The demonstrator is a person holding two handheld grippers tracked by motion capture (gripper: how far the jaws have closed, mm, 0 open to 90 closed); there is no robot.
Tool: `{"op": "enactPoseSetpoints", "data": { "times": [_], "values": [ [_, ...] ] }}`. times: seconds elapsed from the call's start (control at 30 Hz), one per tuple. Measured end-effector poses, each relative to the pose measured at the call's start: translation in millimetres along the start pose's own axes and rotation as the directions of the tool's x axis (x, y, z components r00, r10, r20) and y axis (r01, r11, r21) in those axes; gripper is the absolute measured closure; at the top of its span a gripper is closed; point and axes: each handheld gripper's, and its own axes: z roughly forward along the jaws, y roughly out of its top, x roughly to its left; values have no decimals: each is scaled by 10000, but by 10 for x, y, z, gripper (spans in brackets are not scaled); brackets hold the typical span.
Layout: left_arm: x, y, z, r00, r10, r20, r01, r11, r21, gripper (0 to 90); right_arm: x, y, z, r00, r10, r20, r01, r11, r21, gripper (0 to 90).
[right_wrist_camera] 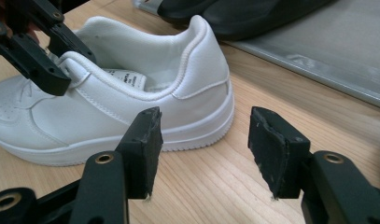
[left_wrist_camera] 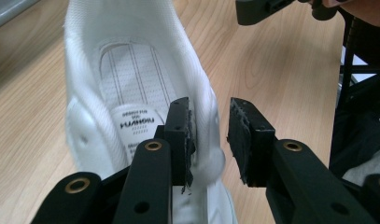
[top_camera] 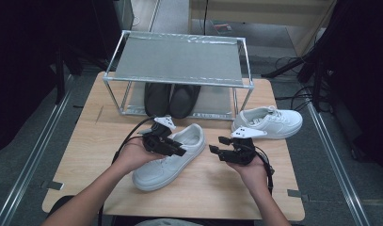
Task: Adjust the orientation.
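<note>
The left gripper (top_camera: 179, 151) straddles the collar of the white leather sneaker (top_camera: 168, 157), jaws spread, not pinching; the right gripper (top_camera: 216, 151) gapes empty at 3 o'clock. Second sneaker (top_camera: 269, 122) at 2; black shoes (top_camera: 171, 99) under a metal rack (top_camera: 177, 59) at 12, on the wood-grain surface (top_camera: 212, 188)

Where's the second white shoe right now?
In the high view, the second white shoe lies on the table's right side, by the rack's front right leg, just beyond the right gripper.

Wooden table (top_camera: 217, 183) — two white sneakers (top_camera: 168, 157), metal rack (top_camera: 179, 61).
</note>
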Motion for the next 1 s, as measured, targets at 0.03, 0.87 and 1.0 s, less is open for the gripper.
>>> {"op": "enactPoseSetpoints", "data": {
  "times": [0.03,0.87,1.0],
  "values": [
    [-5,-14,-35,10000,-27,-38,26,10000,-83,695,5,9,12,10000,-38,-58,38,10000,-8,458],
    [-167,-339,-180,9982,-551,-248,543,9980,-334,861,180,243,307,9882,-746,-1338,760,9971,55,586],
    [-149,-372,-141,9970,-759,-142,753,9966,-339,866,213,272,382,9874,-774,-1381,787,9969,42,608]
  ]
}}
